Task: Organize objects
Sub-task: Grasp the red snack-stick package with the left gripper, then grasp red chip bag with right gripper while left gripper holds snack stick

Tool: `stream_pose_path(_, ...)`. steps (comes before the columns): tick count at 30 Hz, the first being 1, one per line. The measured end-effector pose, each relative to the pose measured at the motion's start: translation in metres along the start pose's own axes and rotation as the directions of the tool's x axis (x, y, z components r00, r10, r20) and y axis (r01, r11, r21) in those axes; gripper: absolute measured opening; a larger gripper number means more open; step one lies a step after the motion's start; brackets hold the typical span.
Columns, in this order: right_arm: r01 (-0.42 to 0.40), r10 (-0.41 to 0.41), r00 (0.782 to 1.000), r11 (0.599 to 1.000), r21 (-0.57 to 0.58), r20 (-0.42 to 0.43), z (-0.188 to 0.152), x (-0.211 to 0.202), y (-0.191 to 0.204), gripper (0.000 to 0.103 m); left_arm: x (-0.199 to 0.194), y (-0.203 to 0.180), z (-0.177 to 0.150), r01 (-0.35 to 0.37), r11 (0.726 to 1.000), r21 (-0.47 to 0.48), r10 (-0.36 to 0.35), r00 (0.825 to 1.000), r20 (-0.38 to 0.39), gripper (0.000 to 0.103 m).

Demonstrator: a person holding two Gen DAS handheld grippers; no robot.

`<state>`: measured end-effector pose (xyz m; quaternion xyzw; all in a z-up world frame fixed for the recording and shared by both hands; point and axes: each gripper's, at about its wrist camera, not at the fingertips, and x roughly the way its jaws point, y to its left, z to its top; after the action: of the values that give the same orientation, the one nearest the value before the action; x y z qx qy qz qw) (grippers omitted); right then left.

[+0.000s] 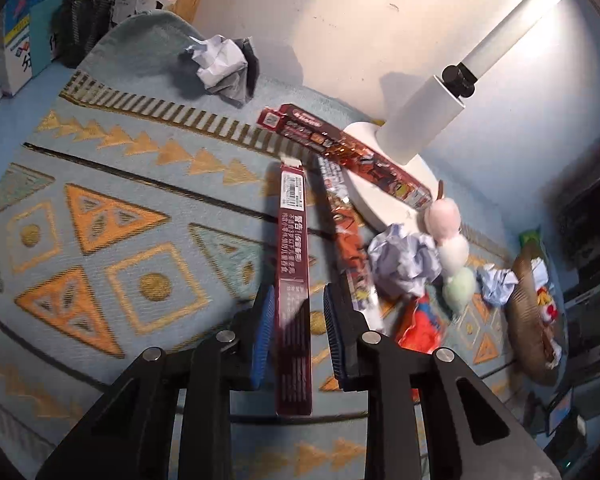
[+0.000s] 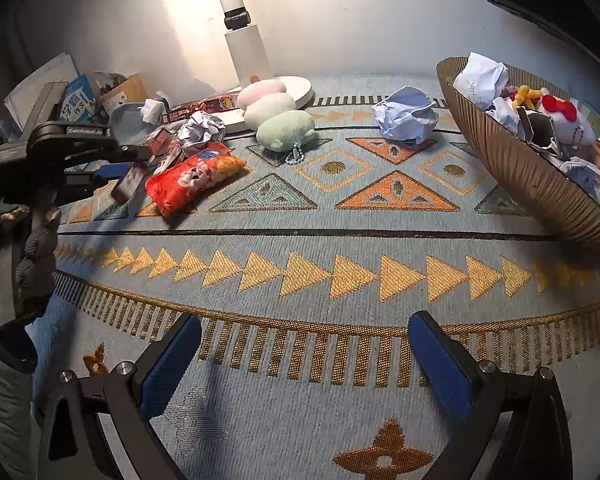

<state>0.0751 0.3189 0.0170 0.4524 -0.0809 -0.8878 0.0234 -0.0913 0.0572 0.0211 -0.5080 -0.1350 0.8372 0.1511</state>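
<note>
The left gripper [image 1: 296, 320] fingers have narrowed around the maroon carton [image 1: 294, 280], long axis toward 12 o'clock; the right gripper [image 2: 306, 364] fingers stand wide, empty.

In the right wrist view, the basket [image 2: 520, 168] sits at right, the lamp base [image 2: 300, 88] upper centre, the snack packet [image 2: 192, 180] left, on the patterned mat [image 2: 300, 240].

Blue cloth, gold shapes, bright clutter

The tablecloth [image 2: 300, 216] is pale blue, woven with gold and orange triangles, dotted diamonds and a striped band. Against the white lamp base [image 2: 300, 90] lie pink, cream and mint plush balls [image 2: 278, 114]; just beside them a red-orange snack packet [image 2: 192, 180] and maroon boxes [image 1: 294, 280]. Gripper pads [image 2: 168, 368] are blue.
</note>
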Motion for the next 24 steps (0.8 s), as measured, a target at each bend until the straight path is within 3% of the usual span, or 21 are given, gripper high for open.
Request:
stream_pose_path(2,0.001,-0.001,1.000,1.000,0.001,-0.001,0.000,0.000,0.000,0.103,-0.002,0.009,-0.005,-0.034,0.999,0.035,0.035,0.999,-0.018,0.023)
stream_pose_path(6,-0.011,0.012,1.000,0.999,0.049,-0.021,0.008,0.003,-0.002,0.103,-0.007,0.025,-0.013,0.024,0.998,0.058,-0.025,1.000,0.015,0.023)
stream_pose_path(8,-0.138,0.145,0.989,0.981,0.136,-0.043,0.020,0.007,-0.003,0.103,0.000,0.023,-0.016,0.063,0.997,0.053,-0.065,0.997,0.031,0.034)
stream_pose_path(10,-0.217,0.231,0.972,0.955,0.202,-0.050,0.034,0.011,0.004,0.103,0.000,0.018,-0.022,0.052,0.996,0.072,-0.058,0.994,0.096,0.036)
stream_pose_path(13,-0.173,0.182,0.982,0.971,0.164,-0.041,0.058,0.017,0.032,0.103,-0.003,0.008,-0.025,0.001,0.995,0.104,-0.014,0.992,0.129,0.036)
stream_pose_path(15,-0.149,0.157,0.986,0.978,0.147,-0.047,0.072,0.029,0.051,0.093,-0.003,0.006,-0.024,-0.013,0.995,0.103,-0.002,0.990,0.140,0.036)
stream_pose_path(17,-0.140,0.155,0.985,0.975,0.172,-0.077,0.085,0.047,0.064,0.074,-0.003,0.007,-0.024,-0.010,0.994,0.106,-0.005,0.990,0.144,0.036)
stream_pose_path(20,-0.135,0.166,0.982,0.950,0.282,-0.091,0.099,0.073,0.068,0.072,-0.004,0.009,-0.024,0.002,0.995,0.102,-0.017,0.989,0.150,0.036)
stream_pose_path(24,-0.053,0.067,0.997,0.947,0.318,-0.034,0.110,0.084,0.075,0.071,-0.002,0.012,-0.024,0.015,0.996,0.093,-0.028,0.989,0.145,0.036)
